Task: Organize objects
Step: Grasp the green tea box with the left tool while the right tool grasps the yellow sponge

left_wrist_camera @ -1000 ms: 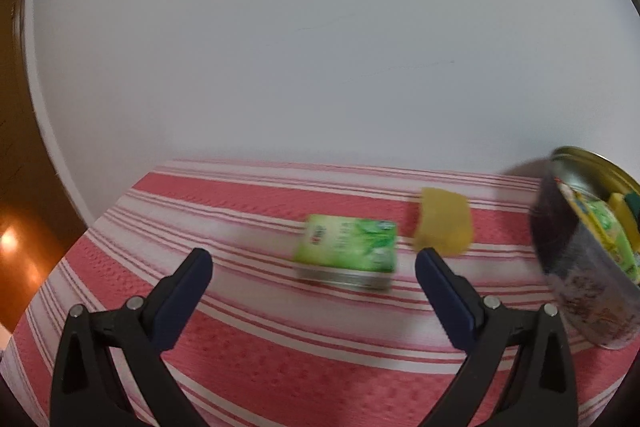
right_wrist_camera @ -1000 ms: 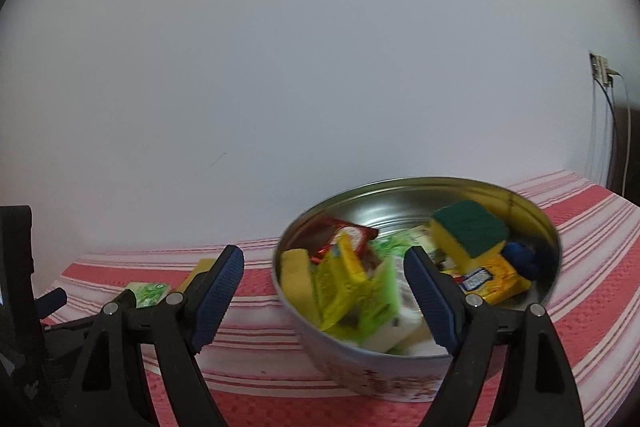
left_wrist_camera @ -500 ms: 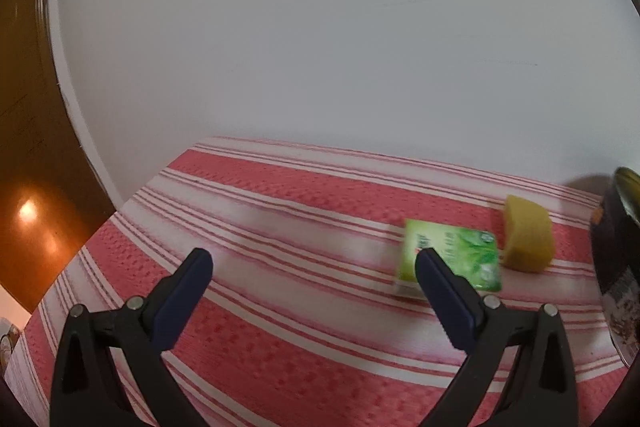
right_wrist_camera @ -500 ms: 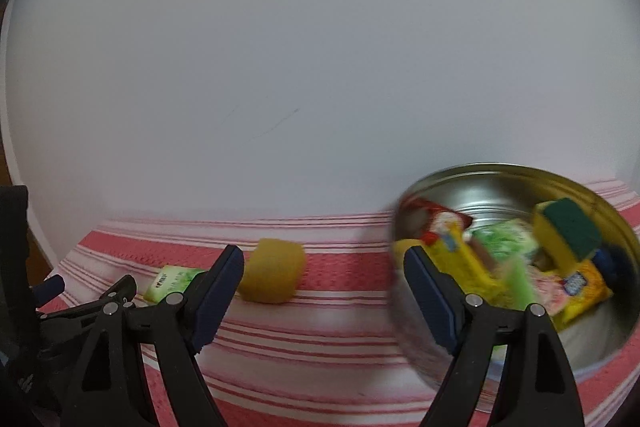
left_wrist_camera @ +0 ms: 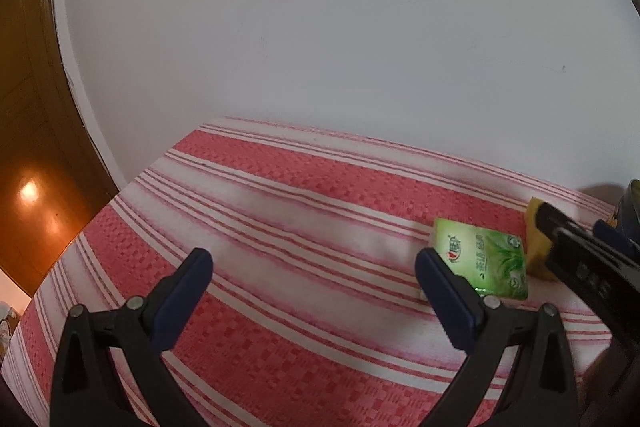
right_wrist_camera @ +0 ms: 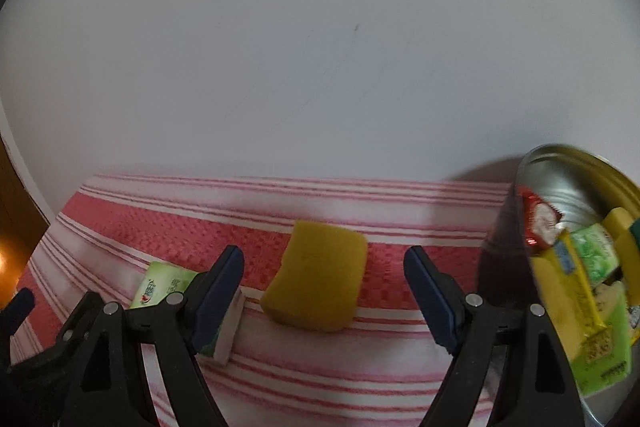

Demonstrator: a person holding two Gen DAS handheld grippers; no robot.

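sponge: yellow, on striped cloth, left of tin; looks soft, light
hold: across its short sides
right gripper: wide, empty, framing sponge
left gripper: wide, empty

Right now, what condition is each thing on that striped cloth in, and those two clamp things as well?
Yellow sponge block: loose on the cloth, untouched.
Green tissue packet: lying flat beside the sponge, not held.
Round metal tin: lid off, packed with packets and sponges.
Red-and-white striped cloth: spread flat.
Left gripper: open, nothing between its jaws.
Right gripper: open, pointed at the sponge, not gripping it.
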